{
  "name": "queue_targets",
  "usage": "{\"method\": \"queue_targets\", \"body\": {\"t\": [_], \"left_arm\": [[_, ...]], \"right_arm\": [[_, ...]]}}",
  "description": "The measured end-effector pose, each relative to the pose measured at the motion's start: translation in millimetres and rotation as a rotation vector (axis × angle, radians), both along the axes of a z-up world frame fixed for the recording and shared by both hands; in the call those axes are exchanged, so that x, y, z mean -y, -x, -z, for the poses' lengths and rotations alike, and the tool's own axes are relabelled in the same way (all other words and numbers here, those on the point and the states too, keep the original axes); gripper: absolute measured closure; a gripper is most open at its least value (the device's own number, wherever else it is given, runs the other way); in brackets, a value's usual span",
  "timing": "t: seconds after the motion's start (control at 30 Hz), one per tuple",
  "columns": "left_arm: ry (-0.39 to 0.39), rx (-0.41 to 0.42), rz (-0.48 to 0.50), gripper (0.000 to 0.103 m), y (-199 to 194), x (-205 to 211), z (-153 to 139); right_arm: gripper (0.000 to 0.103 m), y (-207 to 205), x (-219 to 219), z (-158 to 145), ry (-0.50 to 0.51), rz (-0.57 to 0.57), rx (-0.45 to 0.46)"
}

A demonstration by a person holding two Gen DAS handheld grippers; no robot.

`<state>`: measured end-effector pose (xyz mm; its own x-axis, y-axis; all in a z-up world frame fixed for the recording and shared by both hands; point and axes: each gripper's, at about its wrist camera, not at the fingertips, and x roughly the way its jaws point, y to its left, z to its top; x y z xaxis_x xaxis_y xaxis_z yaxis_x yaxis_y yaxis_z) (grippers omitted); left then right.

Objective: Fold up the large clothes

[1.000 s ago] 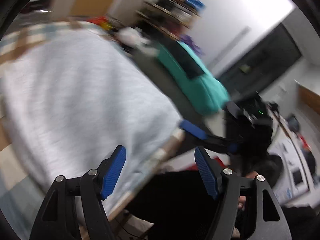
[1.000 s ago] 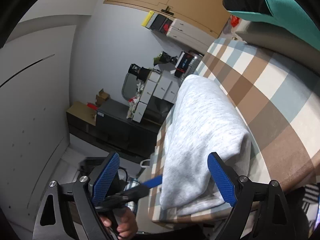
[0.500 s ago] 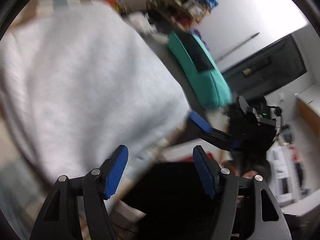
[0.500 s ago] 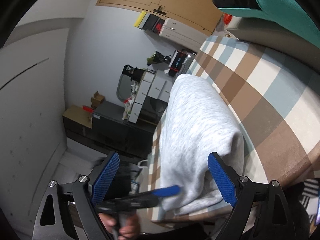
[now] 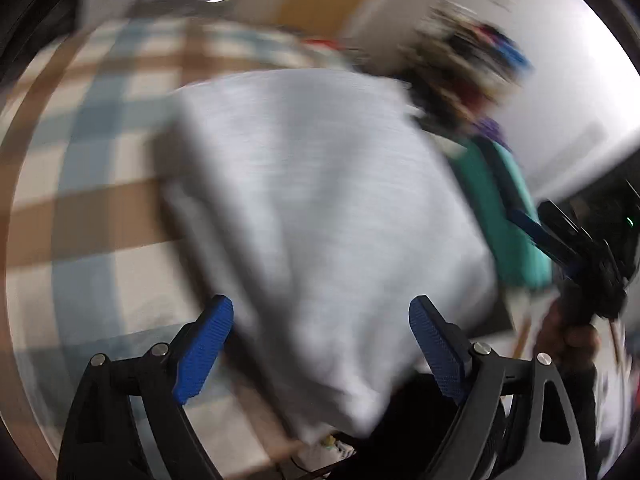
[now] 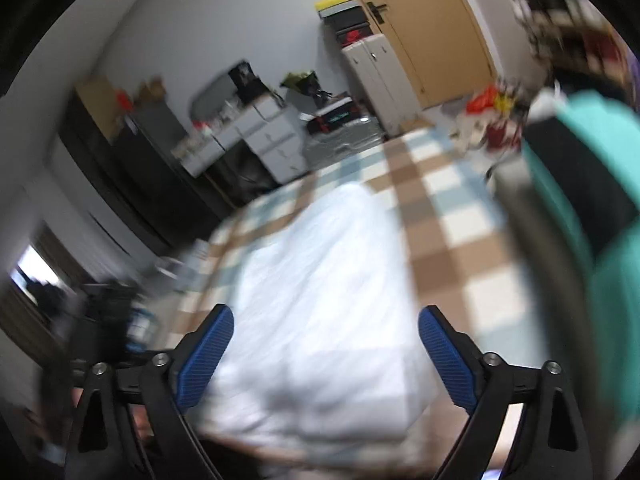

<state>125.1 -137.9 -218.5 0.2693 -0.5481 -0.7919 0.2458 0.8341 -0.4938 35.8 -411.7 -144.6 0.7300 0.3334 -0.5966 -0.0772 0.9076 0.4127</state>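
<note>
Folded grey garment on a checked bed, both grippers hovering empty above it.

Left wrist view: the left gripper (image 5: 320, 348) fills the lower frame, its jaws opening wide with nothing pinched; the blurred light grey garment (image 5: 320, 200) lies folded across the centre on the checked bedcover (image 5: 80, 200). At the right edge a hand (image 5: 568, 336) holds the right gripper (image 5: 560, 240) in front of a teal cushion (image 5: 516, 216). Right wrist view: the right gripper (image 6: 326, 352) has its jaws spread, gripping nothing; the garment (image 6: 320, 300) stretches from lower centre towards mid-frame on the bedcover (image 6: 460, 232), with the cushion (image 6: 600, 200) at right and a wooden door (image 6: 432, 28) at the top.
</note>
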Motion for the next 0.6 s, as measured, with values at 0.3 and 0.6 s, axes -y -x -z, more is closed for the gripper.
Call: {"method": "queue_targets", "body": {"t": [0.3, 0.6], "left_arm": [[0.112, -0.195, 0.007, 0.019, -31, 3, 44], [0.049, -0.111, 0.127, 0.076, -47, 11, 22]], "right_arm": [[0.009, -109, 4, 71, 0.032, -0.177, -0.386], [0.014, -79, -16, 87, -0.063, -0.232, -0.43]]}}
